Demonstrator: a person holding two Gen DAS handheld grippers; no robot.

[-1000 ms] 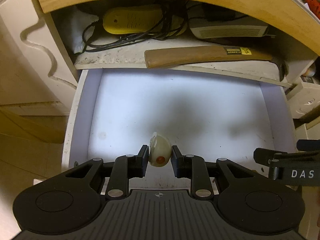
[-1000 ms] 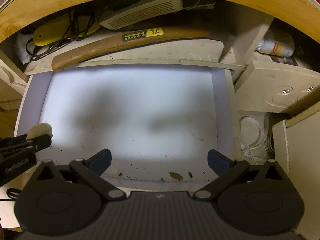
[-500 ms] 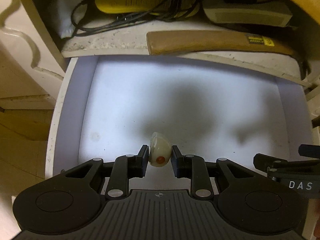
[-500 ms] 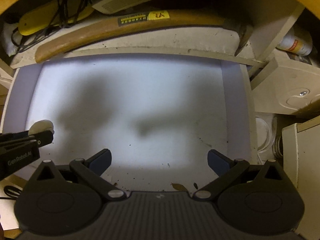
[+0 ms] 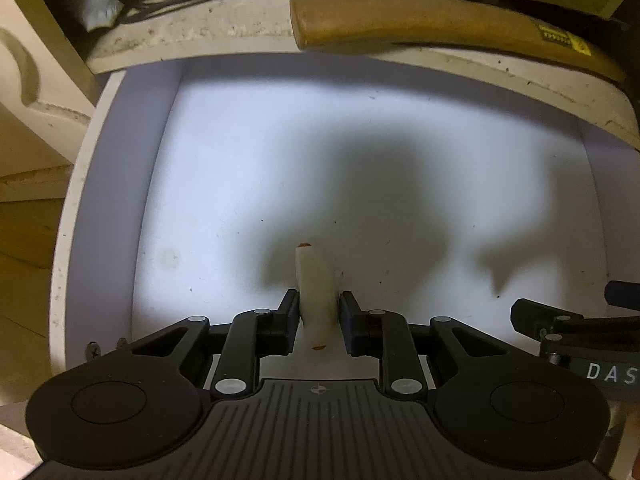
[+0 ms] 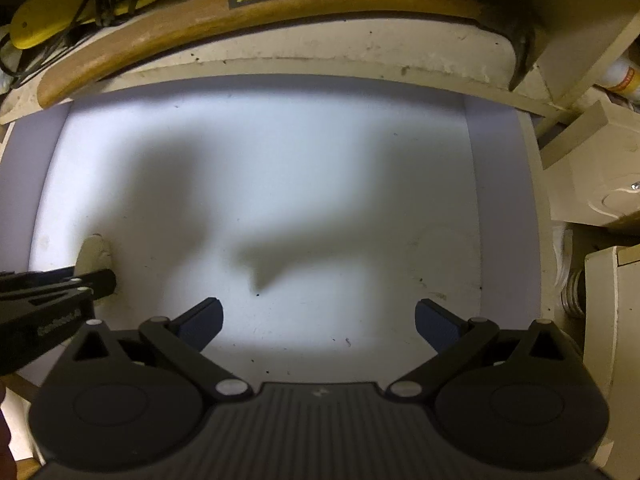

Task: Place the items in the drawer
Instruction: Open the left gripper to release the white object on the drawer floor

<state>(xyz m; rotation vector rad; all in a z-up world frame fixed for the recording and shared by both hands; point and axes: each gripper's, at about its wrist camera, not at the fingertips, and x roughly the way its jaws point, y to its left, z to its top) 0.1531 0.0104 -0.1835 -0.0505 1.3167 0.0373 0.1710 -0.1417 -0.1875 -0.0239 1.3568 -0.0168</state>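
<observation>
A small cream oval object with red marks (image 5: 315,292) sits between the fingers of my left gripper (image 5: 319,312), low inside the open white drawer (image 5: 108,208), near its front left. The jaws stand a little apart from it on the right side. In the right wrist view the same object (image 6: 93,254) shows at the far left, by the left gripper's finger (image 6: 96,280). My right gripper (image 6: 319,320) is wide open and empty above the drawer's front middle (image 6: 320,200).
A wooden hammer handle (image 5: 420,24) lies on the dirty shelf ledge (image 5: 240,36) just behind the drawer. Yellow device, black cables and a beige box sit further back. Cabinet parts and a bottle (image 6: 620,76) stand to the right.
Both grippers moved down and forward into the drawer. The cream object turned edge-on between the left fingers, and the left jaws look slightly wider than before.
</observation>
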